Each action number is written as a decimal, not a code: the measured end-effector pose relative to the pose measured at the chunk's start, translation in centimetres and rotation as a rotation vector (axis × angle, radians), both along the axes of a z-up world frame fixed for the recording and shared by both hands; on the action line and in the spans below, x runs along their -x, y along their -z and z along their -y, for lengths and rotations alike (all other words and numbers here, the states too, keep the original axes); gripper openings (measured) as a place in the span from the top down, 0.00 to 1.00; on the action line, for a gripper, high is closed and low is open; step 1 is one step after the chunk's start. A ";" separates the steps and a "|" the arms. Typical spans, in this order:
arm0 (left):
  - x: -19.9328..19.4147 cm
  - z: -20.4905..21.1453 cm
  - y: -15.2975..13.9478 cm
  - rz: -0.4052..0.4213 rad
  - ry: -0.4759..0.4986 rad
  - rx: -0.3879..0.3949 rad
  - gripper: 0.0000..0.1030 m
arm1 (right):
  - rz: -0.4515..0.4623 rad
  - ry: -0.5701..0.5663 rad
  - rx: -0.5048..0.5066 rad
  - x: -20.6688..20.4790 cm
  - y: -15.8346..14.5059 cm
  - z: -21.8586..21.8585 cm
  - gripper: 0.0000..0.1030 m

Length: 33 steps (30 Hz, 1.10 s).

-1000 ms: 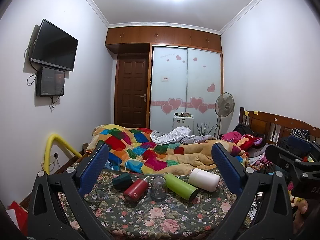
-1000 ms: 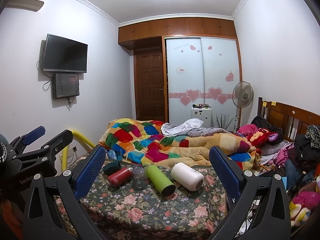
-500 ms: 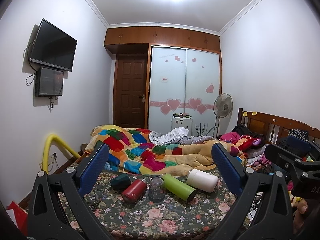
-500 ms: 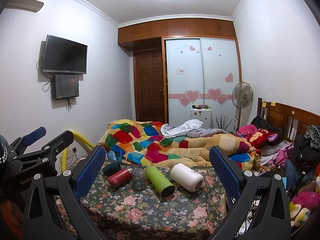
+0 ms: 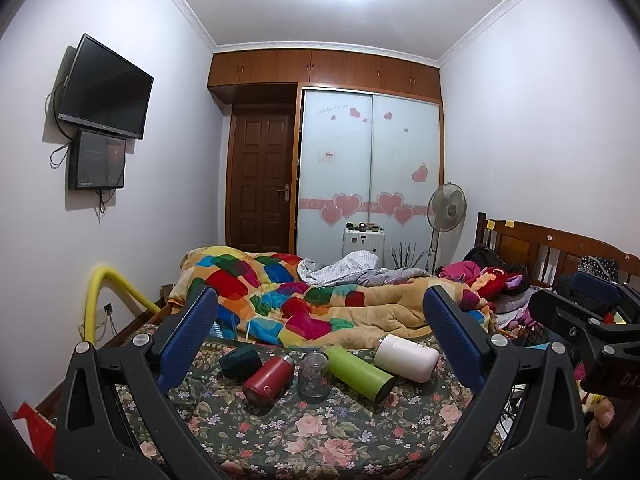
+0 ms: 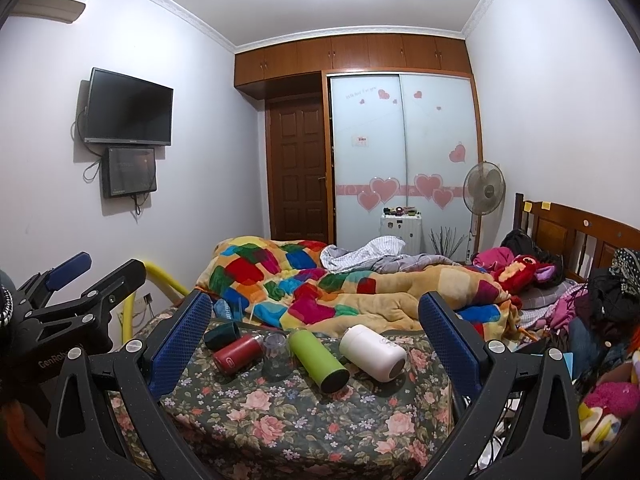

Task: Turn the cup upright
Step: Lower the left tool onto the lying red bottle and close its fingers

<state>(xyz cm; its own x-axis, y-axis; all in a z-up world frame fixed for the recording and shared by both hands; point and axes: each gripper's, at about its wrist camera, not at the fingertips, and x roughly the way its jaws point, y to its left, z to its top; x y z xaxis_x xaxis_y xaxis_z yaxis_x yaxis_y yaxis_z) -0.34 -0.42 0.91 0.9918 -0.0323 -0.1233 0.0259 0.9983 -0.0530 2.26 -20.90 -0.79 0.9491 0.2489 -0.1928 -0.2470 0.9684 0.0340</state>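
Two tools are seen, the left tool (image 5: pixel 320 336) and the right tool (image 6: pixel 314 334), each with its blue pads spread wide apart and nothing held. Five vessels are counted on the flower-clothed desk (image 5: pixel 320 432): a dark cup (image 5: pixel 239 358), a red bottle (image 5: pixel 267 376), a green bottle (image 5: pixel 359 372) and a white bottle (image 5: pixel 406 358) lying down, and a clear glass cup (image 5: pixel 314 376) standing between red and green. Only the right view takes in the left tool's frame at its left edge; only the left view shows a fingertip (image 5: pixel 600 432). Beyond, a patchwork quilt (image 6: pixel 320 284) is spread on the bed
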 end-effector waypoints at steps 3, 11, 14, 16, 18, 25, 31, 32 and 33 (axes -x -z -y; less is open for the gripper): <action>-0.7 -0.3 0.3 -0.015 0.004 -0.001 0.00 | -0.013 0.002 0.003 -0.6 0.3 0.0 0.00; -6.2 -1.9 3.5 -0.151 -0.019 0.009 0.00 | -0.081 0.018 0.013 -3.4 2.4 0.1 0.00; -10.4 -3.0 6.2 -0.268 -0.044 -0.012 0.00 | -0.117 0.030 0.018 -4.7 3.3 0.4 0.00; -13.2 -3.8 8.3 -0.352 -0.053 -0.029 0.00 | -0.149 0.039 0.021 -5.9 4.0 0.6 0.00; -16.1 -4.5 10.3 -0.424 -0.055 -0.040 0.00 | -0.182 0.047 0.021 -7.1 4.7 0.8 0.00; -25.7 -7.2 18.5 -0.696 0.049 -0.031 0.00 | -0.283 0.069 0.037 -10.8 7.1 1.2 0.00; -30.9 -8.6 23.1 -0.845 0.122 -0.018 0.03 | -0.359 0.069 0.061 -13.3 9.1 0.7 0.00; -31.4 -8.7 23.6 -0.860 0.131 -0.017 0.04 | -0.368 0.067 0.064 -13.5 9.4 0.6 0.00; -31.9 -8.9 24.1 -0.877 0.135 -0.018 0.04 | -0.380 0.066 0.066 -14.0 9.6 0.5 0.00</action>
<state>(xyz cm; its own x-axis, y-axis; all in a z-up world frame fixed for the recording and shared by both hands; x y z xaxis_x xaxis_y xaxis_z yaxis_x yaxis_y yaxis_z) 31.58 8.46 -23.22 0.5278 -0.1325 -0.8390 0.1008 0.9905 -0.0930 16.26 -21.37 -10.35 0.8207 0.1655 -0.5469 -0.1662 0.9849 0.0487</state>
